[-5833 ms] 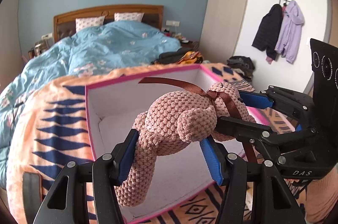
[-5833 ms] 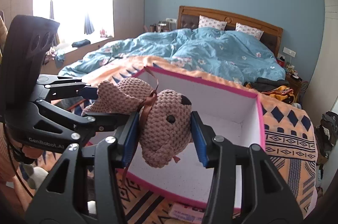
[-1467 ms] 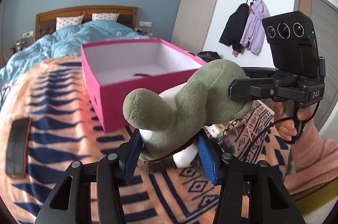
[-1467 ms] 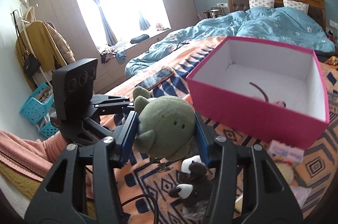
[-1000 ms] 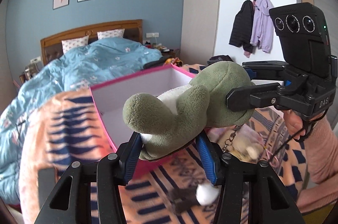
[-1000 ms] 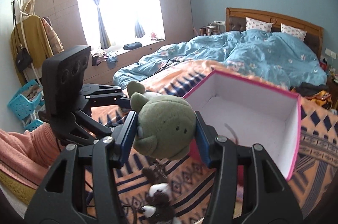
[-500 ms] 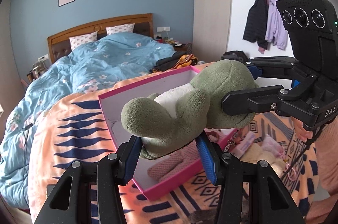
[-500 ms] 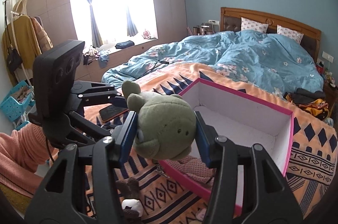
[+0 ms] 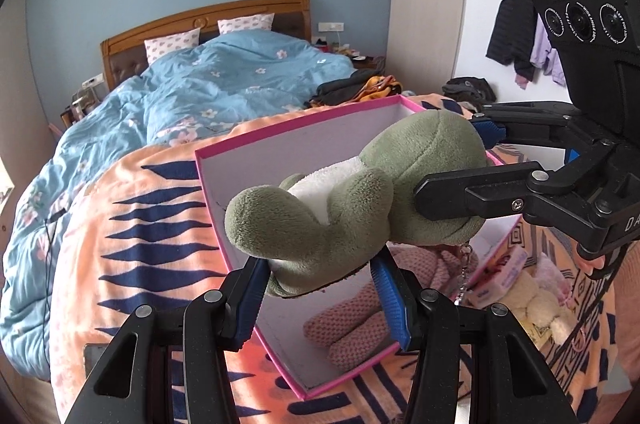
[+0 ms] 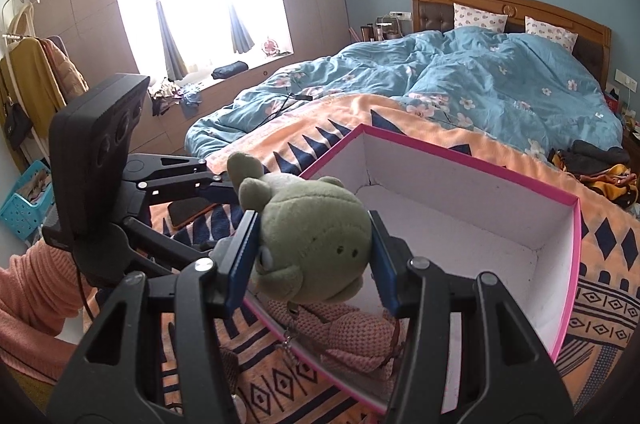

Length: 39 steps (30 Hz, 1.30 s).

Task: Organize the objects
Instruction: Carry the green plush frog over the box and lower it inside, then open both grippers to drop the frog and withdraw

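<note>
Left wrist view: my left gripper (image 9: 320, 274) was clamped on the lower body of the green plush frog (image 9: 352, 192), blue pads pressed into its underside. The frog was olive green, short pile, with a white fuzzy belly patch, one rounded limb sticking out left, dark worn sole at the bottom. A small metal keychain (image 9: 464, 272) hung from it. It was held in the air over the pink box (image 9: 256, 276), above the near corner. The box was open-topped, white inside, pink rim and walls, sitting on the orange blanket (image 9: 152, 224) with navy triangles. A pink knit plush (image 9: 352, 324) lay inside on the box floor.

Right wrist view: my right gripper (image 10: 312, 256) was squeezing the frog's head from both sides, pads dented into the cheeks. The face had small dark dot nostrils, one bulging eye on the left side, two stubby bumps on top. The left gripper reached in from the left, and a pink ribbed sleeve (image 10: 28, 288) showed behind it. The blue floral duvet (image 10: 460, 88) covered the far half of the bed.
</note>
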Each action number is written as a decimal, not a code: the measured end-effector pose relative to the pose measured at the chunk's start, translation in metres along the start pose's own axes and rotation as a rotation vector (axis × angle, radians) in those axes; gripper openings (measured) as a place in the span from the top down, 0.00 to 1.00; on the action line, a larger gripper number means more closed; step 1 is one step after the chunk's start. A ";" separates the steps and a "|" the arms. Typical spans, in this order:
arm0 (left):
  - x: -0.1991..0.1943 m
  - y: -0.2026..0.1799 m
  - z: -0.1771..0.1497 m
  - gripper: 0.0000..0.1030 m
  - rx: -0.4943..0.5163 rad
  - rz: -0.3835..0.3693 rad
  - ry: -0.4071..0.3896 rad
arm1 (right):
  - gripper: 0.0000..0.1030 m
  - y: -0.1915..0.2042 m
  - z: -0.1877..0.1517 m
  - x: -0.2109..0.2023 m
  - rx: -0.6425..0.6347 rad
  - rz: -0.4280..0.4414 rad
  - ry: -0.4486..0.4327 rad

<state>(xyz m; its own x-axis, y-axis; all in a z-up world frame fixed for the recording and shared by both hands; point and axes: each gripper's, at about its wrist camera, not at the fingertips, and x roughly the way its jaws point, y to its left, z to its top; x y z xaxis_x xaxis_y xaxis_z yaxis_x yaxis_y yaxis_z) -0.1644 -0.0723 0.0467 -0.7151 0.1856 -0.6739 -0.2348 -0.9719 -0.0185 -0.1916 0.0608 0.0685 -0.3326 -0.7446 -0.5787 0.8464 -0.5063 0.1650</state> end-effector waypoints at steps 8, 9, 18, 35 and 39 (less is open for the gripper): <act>0.002 0.004 0.011 0.49 -0.021 0.006 -0.012 | 0.47 -0.006 0.017 -0.001 -0.025 -0.011 -0.013; 0.004 0.004 0.011 0.49 -0.022 0.006 -0.011 | 0.47 -0.007 0.017 0.000 -0.024 -0.011 -0.011; 0.030 0.000 0.001 0.49 0.000 0.043 0.070 | 0.47 -0.020 0.001 0.024 0.011 0.003 0.059; 0.003 -0.016 -0.013 0.44 0.028 0.097 -0.010 | 0.43 -0.050 -0.025 0.032 0.157 -0.138 0.100; -0.017 -0.017 -0.019 0.36 0.020 0.038 -0.067 | 0.43 -0.043 -0.033 0.017 0.169 -0.129 0.081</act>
<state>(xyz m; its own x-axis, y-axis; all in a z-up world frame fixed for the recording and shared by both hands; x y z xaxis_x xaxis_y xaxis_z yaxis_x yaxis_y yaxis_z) -0.1361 -0.0616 0.0441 -0.7661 0.1588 -0.6229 -0.2193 -0.9754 0.0210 -0.2194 0.0842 0.0252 -0.3930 -0.6352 -0.6649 0.7151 -0.6657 0.2133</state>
